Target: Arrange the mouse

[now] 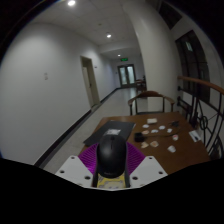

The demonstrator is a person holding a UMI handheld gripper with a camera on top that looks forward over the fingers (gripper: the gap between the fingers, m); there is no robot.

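Mouse: black mouse (111, 157), rounded back up, seen from the rear; it sits between the two fingers at the near end of the table.
Gripper: gripper (111, 170) with purple pads (92, 158) pressed against both flanks of the mouse, closed on it.
Table: brown wooden table (120, 132), stretching away beyond the mouse.
Small items: pale cards or tags (157, 131) scattered on the table, well beyond the mouse; what they are cannot be told.
Dark item: flat dark object (114, 131) on the table just past the mouse.
Chair: wooden chair back (150, 97) at the table's far end.
Corridor: white-walled corridor (100, 90) running on past the table's far end, ceiling lights on.
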